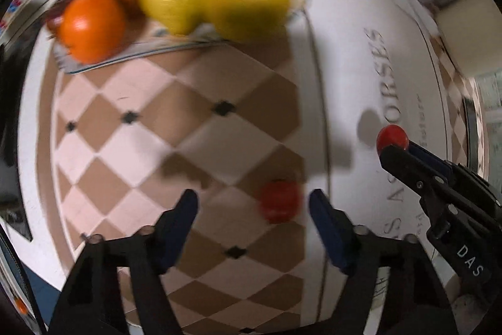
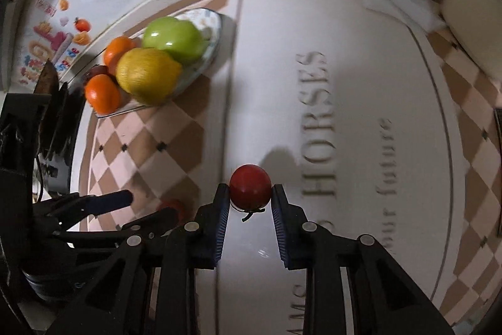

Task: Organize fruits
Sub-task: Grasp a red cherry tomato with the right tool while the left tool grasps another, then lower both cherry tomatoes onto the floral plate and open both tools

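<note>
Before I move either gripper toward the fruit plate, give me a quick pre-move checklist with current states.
1. Right gripper shut on the red tomato: ok.
2. Tomato seated deep in the pads: not ok, held at the fingertips.
3. Left gripper open: ok.
4. Second tomato between the left fingers: ok, though near the right-hand finger.
5. Free spot on glass plate: cannot tell, fruit crowds it.
6. Left view sharp: not ok, blurred.
</note>
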`<action>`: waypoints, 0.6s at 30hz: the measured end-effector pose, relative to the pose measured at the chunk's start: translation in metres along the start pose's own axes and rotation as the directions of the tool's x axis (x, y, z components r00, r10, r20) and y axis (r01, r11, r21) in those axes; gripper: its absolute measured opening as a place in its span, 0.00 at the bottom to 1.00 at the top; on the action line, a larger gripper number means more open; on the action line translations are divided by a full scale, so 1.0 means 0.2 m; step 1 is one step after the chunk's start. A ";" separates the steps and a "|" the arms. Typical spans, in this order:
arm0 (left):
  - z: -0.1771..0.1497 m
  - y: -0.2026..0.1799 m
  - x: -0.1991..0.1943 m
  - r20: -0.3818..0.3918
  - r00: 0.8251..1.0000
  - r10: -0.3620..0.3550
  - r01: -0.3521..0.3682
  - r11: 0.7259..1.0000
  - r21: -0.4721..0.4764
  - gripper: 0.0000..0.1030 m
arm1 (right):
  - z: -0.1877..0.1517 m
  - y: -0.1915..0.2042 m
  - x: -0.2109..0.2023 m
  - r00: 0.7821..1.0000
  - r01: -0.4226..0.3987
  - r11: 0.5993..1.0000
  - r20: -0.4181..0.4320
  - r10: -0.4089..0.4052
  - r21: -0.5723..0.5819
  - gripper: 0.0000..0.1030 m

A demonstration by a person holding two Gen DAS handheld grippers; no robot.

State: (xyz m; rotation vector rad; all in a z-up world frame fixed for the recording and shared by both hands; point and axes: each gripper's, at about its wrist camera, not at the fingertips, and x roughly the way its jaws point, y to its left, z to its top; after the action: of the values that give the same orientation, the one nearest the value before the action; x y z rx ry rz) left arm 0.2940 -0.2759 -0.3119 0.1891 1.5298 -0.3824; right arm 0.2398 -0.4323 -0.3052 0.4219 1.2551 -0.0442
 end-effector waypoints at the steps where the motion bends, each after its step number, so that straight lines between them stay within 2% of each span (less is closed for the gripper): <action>1: 0.00 -0.03 0.01 -0.003 1.000 0.000 0.000 1.000 0.015 0.53 | 0.00 -0.01 0.00 1.000 0.001 1.000 -0.001 -0.001 0.008 0.29; 2: 0.00 -0.05 0.03 -0.007 1.000 0.000 0.001 1.000 0.029 0.50 | -0.01 -0.03 0.00 1.000 0.000 1.000 -0.001 0.000 0.016 0.29; 4: 0.01 -0.09 0.05 -0.011 1.000 0.002 -0.002 0.999 0.045 0.32 | -0.02 -0.04 -0.01 1.000 0.000 1.000 0.002 0.000 0.023 0.29; 5: 0.01 -0.10 0.07 -0.017 1.000 0.001 0.000 0.999 0.051 0.28 | -0.02 -0.04 -0.01 1.000 0.001 1.000 0.003 -0.001 0.021 0.29; 11: 0.02 -0.11 0.06 0.008 1.000 0.001 -0.001 0.998 0.056 0.27 | 0.01 -0.03 -0.03 1.000 -0.005 1.000 0.016 0.005 0.000 0.29; 15: 0.06 -0.06 -0.02 0.033 0.999 -0.012 0.012 1.000 0.027 0.27 | 0.05 0.01 -0.06 0.999 -0.027 1.000 0.027 0.027 -0.015 0.29; 18: 0.09 -0.03 -0.14 0.084 0.996 -0.026 0.026 1.000 0.006 0.27 | 0.11 0.06 -0.10 0.997 -0.055 0.998 0.047 0.057 -0.033 0.29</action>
State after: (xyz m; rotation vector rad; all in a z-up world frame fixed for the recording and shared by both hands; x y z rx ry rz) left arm 0.3085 -0.2838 -0.2824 0.1557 1.4499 -0.4102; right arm 0.2566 -0.4324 -0.2772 0.4260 1.1952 0.0133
